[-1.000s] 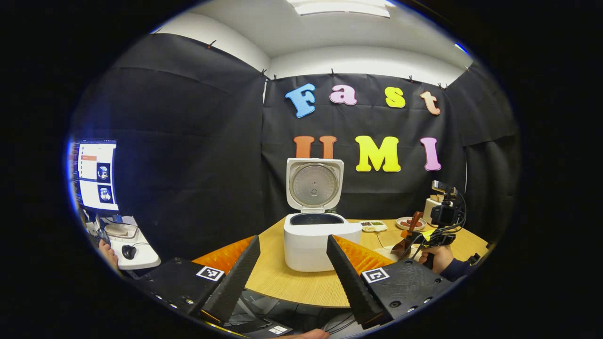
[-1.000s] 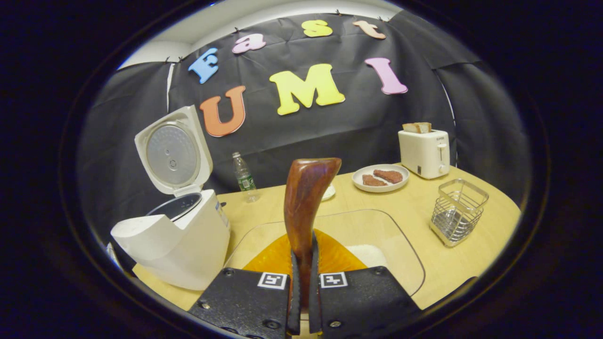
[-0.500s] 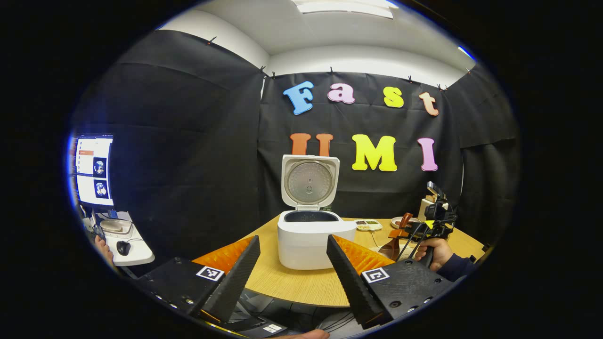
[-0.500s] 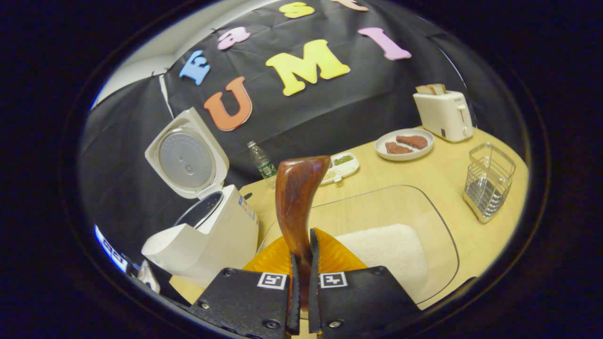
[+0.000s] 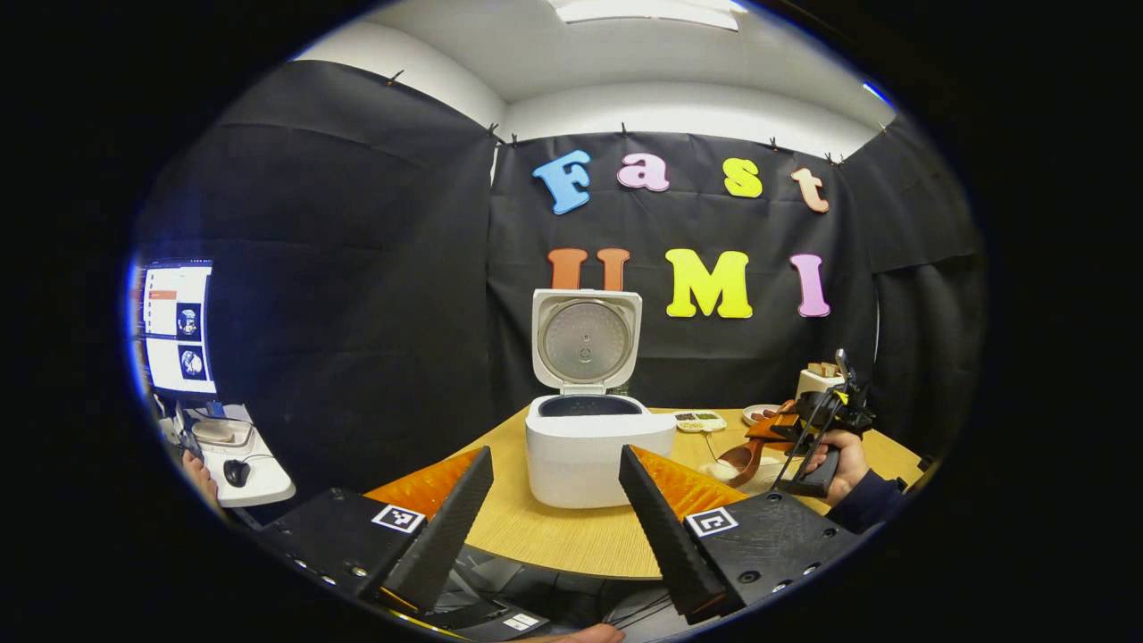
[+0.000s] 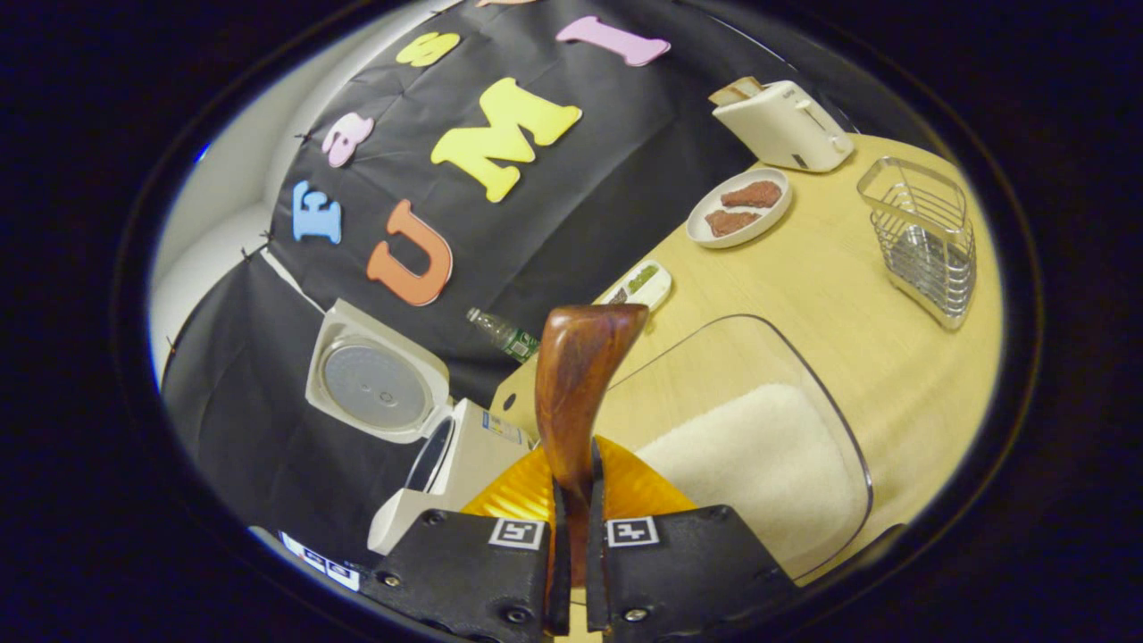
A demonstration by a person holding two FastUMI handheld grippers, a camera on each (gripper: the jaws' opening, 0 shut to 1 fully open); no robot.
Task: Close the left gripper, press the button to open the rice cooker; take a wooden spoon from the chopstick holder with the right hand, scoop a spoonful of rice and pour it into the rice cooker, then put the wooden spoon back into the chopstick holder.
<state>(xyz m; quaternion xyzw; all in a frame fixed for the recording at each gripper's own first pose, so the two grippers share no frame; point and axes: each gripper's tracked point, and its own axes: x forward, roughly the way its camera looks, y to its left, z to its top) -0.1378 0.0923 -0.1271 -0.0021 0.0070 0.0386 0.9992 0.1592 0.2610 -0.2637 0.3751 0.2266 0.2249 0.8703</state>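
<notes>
1. Wooden table (image 6: 830,295) carries one white rice cooker (image 5: 596,442), lid up, pot open.
2. Right gripper (image 6: 571,536): fingers clenched on one wooden spoon (image 6: 576,384), held above the clear rice tray (image 6: 759,446).
3. Left gripper (image 5: 554,518): fingers spread, grasping nothing, just before the cooker.
4. Farther off: one wire chopstick holder (image 6: 924,237), one toaster (image 6: 781,121), one plate (image 6: 739,207) with two brown pieces, one bottle (image 6: 504,332), one small divided dish (image 6: 638,284).

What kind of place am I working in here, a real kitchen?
Likely a staged recording booth, not a kitchen: black cloth wall, kitchen props like a rice cooker and toaster on one wooden table, and a monitor beside it.
</notes>
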